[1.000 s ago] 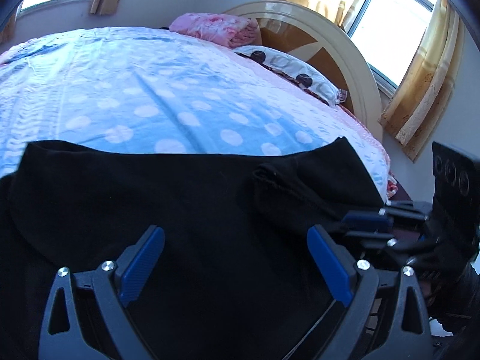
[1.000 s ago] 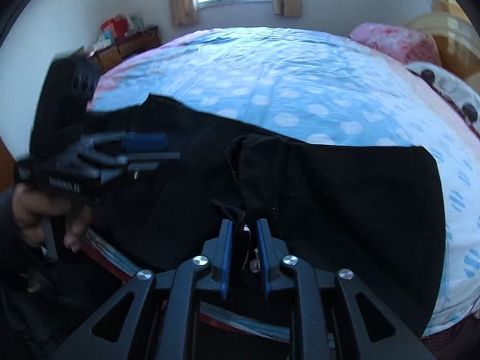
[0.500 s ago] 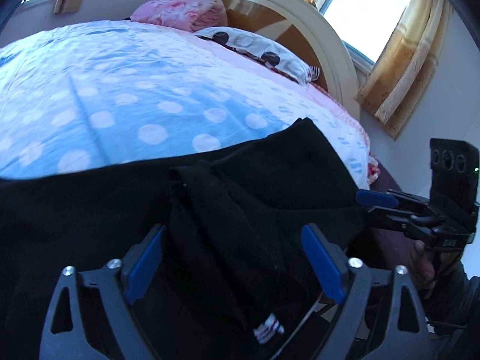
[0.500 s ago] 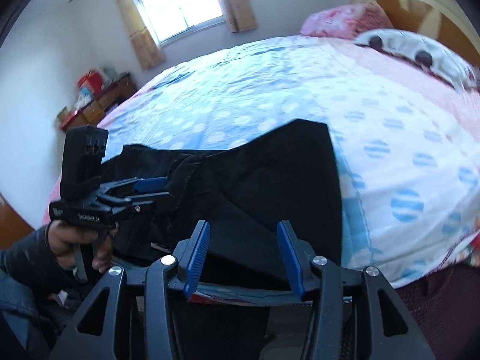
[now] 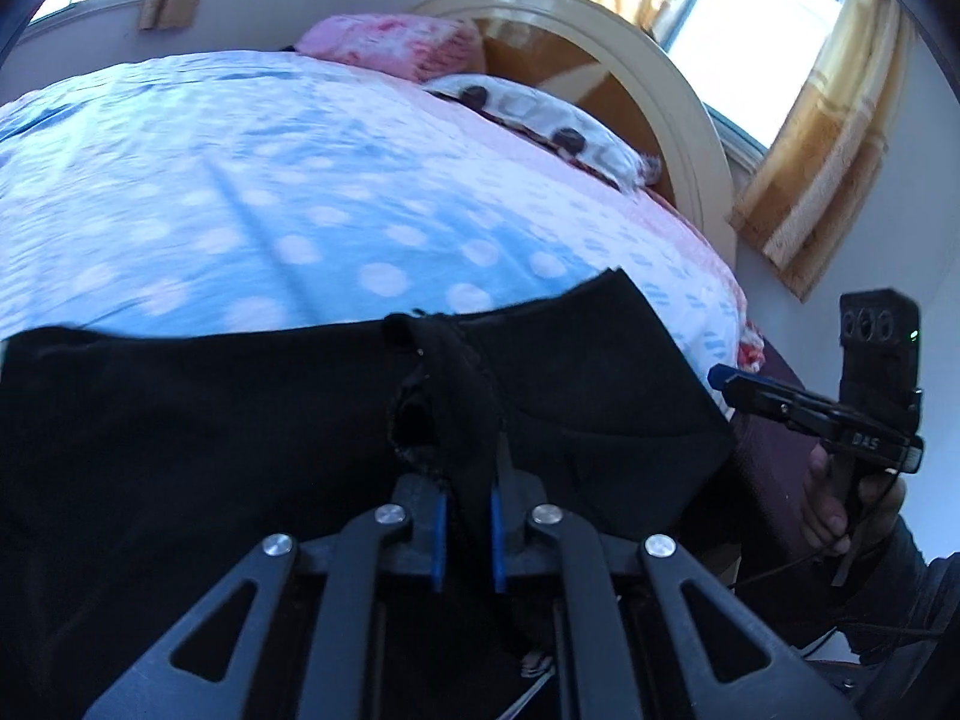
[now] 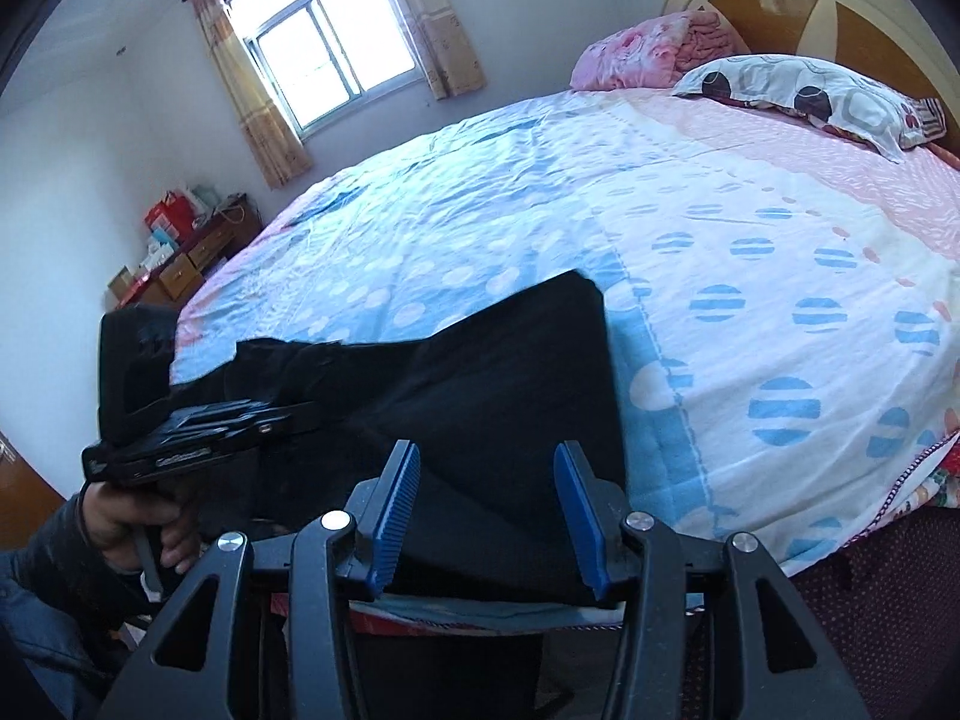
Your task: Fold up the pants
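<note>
Black pants (image 5: 240, 420) lie across the near edge of the bed, also in the right wrist view (image 6: 510, 372). My left gripper (image 5: 467, 510) is shut on a bunched fold of the pants at the near edge; the cloth rises in a ridge (image 5: 444, 384) ahead of it. My right gripper (image 6: 489, 486) is open and empty, over the right end of the pants near the bed's edge. The right gripper (image 5: 720, 375) shows at the right in the left wrist view. The left gripper (image 6: 306, 411) shows at the left in the right wrist view.
The bed (image 6: 750, 240) has a blue and pink dotted cover. A spotted pillow (image 6: 804, 96) and a pink folded blanket (image 6: 648, 54) lie by the headboard (image 5: 600, 60). A wooden dresser (image 6: 186, 264) stands by the far wall under a window (image 6: 330, 48).
My left gripper has closed on a fold of the pants. My right gripper let go of the cloth, opened, and moved right to the pants' end.
</note>
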`<act>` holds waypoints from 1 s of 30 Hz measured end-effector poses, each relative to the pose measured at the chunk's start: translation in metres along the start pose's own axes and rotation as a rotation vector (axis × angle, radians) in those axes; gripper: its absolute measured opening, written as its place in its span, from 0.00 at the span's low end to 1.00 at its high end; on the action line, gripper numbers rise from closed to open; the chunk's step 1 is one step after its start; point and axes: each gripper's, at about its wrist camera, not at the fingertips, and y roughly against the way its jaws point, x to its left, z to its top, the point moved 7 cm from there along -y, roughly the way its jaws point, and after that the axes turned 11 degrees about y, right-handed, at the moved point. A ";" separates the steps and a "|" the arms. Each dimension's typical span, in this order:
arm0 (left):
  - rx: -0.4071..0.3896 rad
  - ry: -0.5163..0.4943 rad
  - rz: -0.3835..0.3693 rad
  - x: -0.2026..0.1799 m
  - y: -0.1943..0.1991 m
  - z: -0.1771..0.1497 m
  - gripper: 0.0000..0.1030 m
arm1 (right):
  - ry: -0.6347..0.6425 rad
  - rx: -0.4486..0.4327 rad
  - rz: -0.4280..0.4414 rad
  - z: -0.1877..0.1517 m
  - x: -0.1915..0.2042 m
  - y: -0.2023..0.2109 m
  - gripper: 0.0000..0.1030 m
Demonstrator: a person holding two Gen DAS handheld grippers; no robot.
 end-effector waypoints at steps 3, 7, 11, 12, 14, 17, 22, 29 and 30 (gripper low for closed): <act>-0.026 0.031 0.045 0.026 0.020 0.000 0.11 | 0.010 0.003 0.023 0.001 0.009 -0.006 0.48; 0.025 0.061 0.062 0.053 0.016 -0.010 0.11 | 0.067 0.050 0.053 -0.003 0.032 -0.025 0.49; 0.043 0.069 0.083 0.060 0.002 -0.019 0.13 | 0.134 0.171 -0.009 -0.020 0.037 -0.061 0.49; 0.037 0.066 0.091 0.061 0.002 -0.019 0.17 | 0.142 0.180 -0.017 -0.022 0.037 -0.064 0.49; 0.023 0.047 0.108 0.060 0.003 -0.017 0.19 | 0.153 0.180 -0.014 -0.019 0.038 -0.061 0.49; 0.018 0.017 0.122 0.057 0.004 -0.016 0.22 | 0.156 0.164 -0.004 -0.006 0.038 -0.055 0.49; -0.030 0.002 0.153 0.057 0.014 -0.010 0.41 | 0.172 0.086 -0.059 0.038 0.029 -0.057 0.49; -0.055 -0.045 0.257 0.069 0.021 -0.010 0.54 | 0.074 0.187 -0.007 0.055 0.001 -0.122 0.49; -0.057 -0.050 0.268 0.070 0.022 -0.010 0.54 | 0.073 0.185 0.001 0.055 0.000 -0.125 0.49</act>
